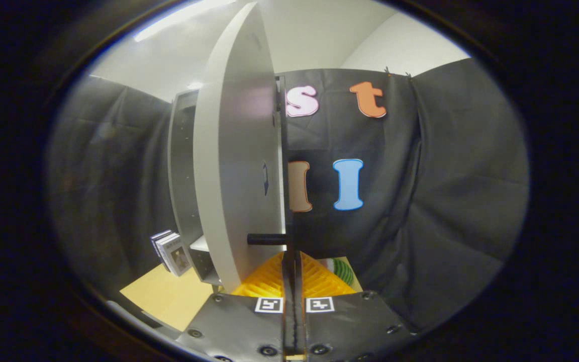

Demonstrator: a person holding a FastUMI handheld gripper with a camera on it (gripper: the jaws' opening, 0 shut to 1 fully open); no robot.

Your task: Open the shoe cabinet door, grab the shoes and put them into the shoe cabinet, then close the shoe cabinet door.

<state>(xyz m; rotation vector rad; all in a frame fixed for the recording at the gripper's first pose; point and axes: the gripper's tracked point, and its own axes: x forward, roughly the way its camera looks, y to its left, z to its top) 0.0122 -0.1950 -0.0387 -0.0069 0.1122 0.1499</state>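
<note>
The shoe cabinet door stands ajar, seen nearly edge-on, straight ahead of the tool at twelve o'clock. Its black handle juts sideways just above the orange fingers, which are pressed together on the door's edge. The shoe cabinet lies at ten o'clock, books leaning beside it on the yellow worktop.

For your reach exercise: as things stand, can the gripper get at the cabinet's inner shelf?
Probably not yet. The gripper, jaws closed at the door's edge by the black handle, has the door panel between it and the shelf.
</note>
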